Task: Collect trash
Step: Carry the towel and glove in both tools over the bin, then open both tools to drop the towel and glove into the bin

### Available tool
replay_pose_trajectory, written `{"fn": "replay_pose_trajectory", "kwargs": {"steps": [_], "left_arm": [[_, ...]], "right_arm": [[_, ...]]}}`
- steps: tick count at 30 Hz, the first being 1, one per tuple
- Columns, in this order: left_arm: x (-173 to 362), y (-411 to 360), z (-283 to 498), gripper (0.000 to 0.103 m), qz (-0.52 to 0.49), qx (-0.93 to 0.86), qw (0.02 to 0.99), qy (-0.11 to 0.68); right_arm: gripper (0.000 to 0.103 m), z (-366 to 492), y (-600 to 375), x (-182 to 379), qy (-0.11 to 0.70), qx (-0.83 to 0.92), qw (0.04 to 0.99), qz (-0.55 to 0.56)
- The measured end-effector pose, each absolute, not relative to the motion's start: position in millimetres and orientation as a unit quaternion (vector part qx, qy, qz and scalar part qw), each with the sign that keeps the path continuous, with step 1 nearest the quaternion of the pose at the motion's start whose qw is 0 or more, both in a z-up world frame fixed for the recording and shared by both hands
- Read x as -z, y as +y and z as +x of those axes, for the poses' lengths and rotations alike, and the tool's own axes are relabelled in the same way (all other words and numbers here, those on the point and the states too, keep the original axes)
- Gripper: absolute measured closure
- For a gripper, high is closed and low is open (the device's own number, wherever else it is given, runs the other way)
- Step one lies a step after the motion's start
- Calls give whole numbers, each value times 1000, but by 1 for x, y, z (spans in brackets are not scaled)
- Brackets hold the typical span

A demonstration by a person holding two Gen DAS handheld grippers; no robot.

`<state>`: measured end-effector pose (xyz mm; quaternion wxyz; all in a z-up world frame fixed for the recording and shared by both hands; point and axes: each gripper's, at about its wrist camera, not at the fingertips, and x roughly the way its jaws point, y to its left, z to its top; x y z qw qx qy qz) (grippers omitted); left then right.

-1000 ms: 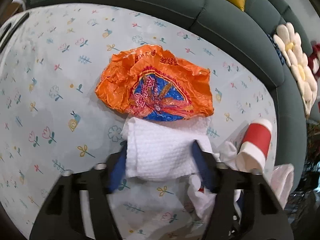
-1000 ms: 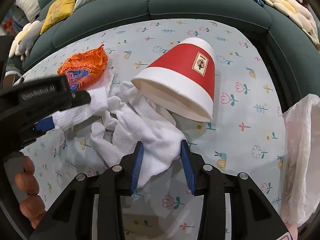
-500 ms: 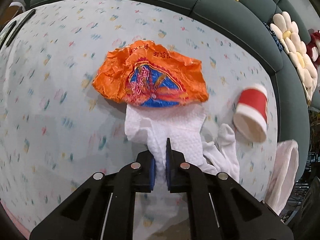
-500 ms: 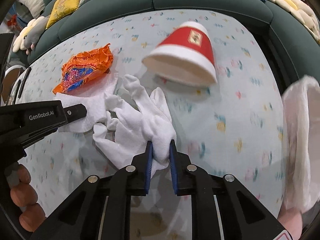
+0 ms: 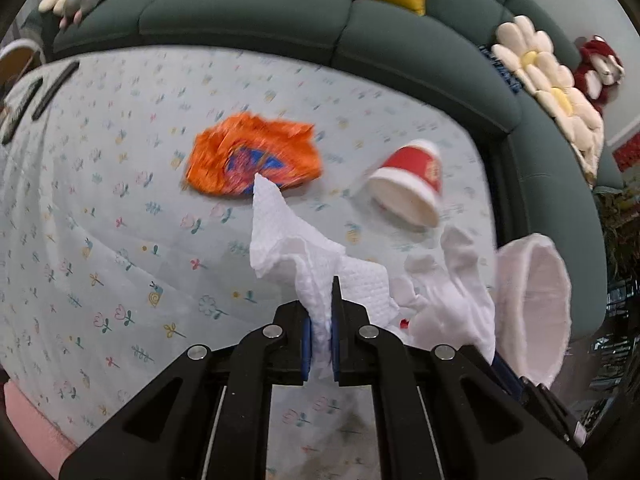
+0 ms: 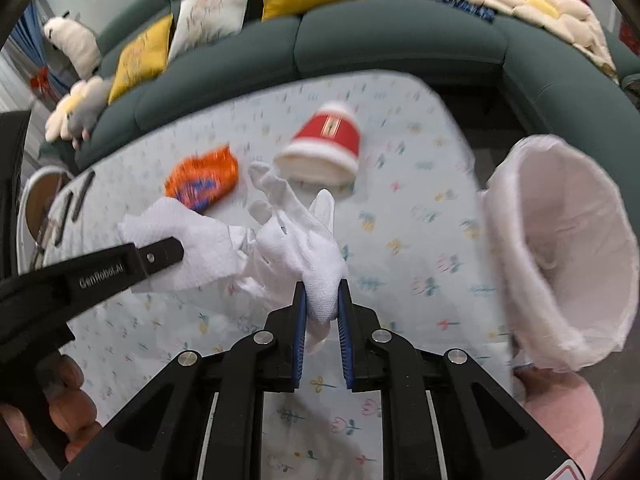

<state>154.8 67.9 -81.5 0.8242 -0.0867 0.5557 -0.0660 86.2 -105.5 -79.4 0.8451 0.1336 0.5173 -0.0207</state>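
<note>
My left gripper (image 5: 320,312) is shut on a white paper towel (image 5: 288,240) and holds it lifted above the table. My right gripper (image 6: 322,304) is shut on a white cloth glove (image 6: 298,240), also lifted; the glove shows in the left wrist view (image 5: 452,292). The towel and left gripper also show in the right wrist view (image 6: 188,248). An orange snack wrapper (image 5: 252,158) and a red-and-white paper cup (image 5: 408,184) on its side lie on the floral tablecloth (image 5: 120,208). A bin lined with a white bag (image 6: 560,252) stands at the table's right edge.
A dark green sofa (image 5: 248,16) with yellow and flower-shaped cushions wraps round the far side and right of the table. Two dark remote-like bars (image 5: 54,88) lie at the table's far left. A pink stool (image 6: 560,408) sits below the bin.
Both grippers, open around the towel and glove a second ago, have shut on them and lifted them off the table, pulling back. The wrapper and cup now look farther away.
</note>
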Motion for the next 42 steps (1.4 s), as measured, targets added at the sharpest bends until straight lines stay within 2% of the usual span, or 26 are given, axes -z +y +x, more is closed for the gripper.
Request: {"fn": "replay_pose_trajectory", "kwargs": {"steps": [8,19,32,42], "left_arm": [[22,14,136,96,-55,109,853,507],[-23,-81,111,96,-3,187,867,463],[-28,-182,82,96,52,265,852,450],[-12,-221,75,96,73,295,836,457]], "right_arm": [[89,64,-149,29,458,50,875,152],[88,32,-234,-20,392,103,896,180],[88,-8,-320,-20,367,165,889,219],[88,-22,-358,-2,370,189,876,246]]}}
